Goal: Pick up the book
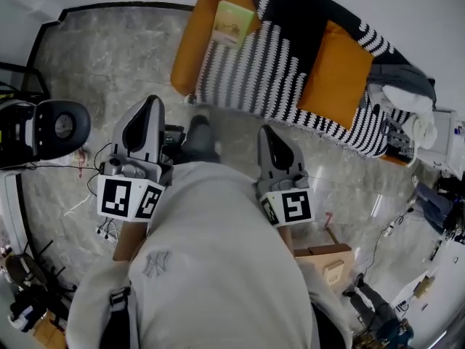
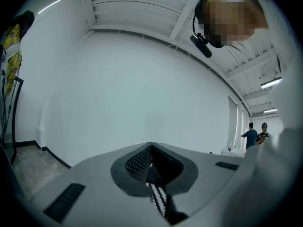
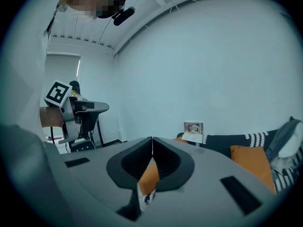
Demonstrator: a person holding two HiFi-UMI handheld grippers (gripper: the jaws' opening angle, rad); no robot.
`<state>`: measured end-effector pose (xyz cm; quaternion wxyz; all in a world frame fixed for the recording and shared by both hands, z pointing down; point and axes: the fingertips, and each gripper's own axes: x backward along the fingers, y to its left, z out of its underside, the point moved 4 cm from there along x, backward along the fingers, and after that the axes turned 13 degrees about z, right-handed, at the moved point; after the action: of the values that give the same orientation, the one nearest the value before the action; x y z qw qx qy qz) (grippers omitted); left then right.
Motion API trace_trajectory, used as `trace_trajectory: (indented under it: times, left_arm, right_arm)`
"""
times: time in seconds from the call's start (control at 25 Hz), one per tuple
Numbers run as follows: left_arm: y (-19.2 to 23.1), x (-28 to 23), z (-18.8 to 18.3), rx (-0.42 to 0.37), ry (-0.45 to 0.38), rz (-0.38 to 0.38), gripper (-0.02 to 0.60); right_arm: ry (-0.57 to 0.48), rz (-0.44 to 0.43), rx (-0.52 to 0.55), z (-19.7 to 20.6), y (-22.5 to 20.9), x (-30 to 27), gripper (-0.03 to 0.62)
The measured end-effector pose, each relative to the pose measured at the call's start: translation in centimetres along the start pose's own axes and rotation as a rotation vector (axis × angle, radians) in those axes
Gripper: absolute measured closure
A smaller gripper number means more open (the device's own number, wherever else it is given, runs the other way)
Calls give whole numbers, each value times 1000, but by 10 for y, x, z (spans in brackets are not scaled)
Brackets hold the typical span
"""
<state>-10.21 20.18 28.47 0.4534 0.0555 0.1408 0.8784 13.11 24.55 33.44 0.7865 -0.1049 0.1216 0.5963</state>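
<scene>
**Both grippers shut and empty; book lies on the sofa**

The book [image 1: 234,22], pale green and yellow, lies on the bare orange seat of the sofa [image 1: 190,49]. It is at the end of the sofa away from the orange cushion [image 1: 336,75] and just beside the edge of the black-and-white striped blanket [image 1: 269,71] that covers most of the sofa. The cushion rests on that blanket.

The person stands on the marble floor [image 1: 109,57] in front of the sofa's long side, holding both grippers out toward it.

- **Left gripper:** The left gripper [image 1: 154,102] is short of the sofa's edge, on the side where the book lies. In its own view its jaws are pressed together at the tips with nothing between them [image 2: 151,144]. That view looks mostly at a plain white wall [image 2: 132,89], with two people standing far off at the side.
- **Right gripper:** The right gripper [image 1: 266,129] is held off the middle of the sofa. Its jaws [image 3: 152,139] are likewise closed tip to tip on nothing (the orange and striped patches seen behind them belong to the sofa).

Neither gripper touches the sofa, and both are well apart from the book.
</scene>
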Motion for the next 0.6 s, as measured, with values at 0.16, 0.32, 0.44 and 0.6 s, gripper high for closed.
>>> trace_trajectory:
  times: [0.16, 0.32, 0.44, 0.6]
  left_arm:
    - [26, -21, -9, 3, -1, 4, 572]
    - [53, -51, -16, 23, 11, 5, 572]
    - [71, -73, -27, 22, 18, 18, 572]
    - [91, -99, -39, 18, 24, 41, 572]
  right_arm:
    - [-9, 31, -24, -15, -1, -27, 574]
    - [-13, 68, -47, -33, -9, -62, 574]
    - [-26, 77, -52, -50, -12, -88, 575]
    - [-24, 81, -57, -63, -10, -115, 574]
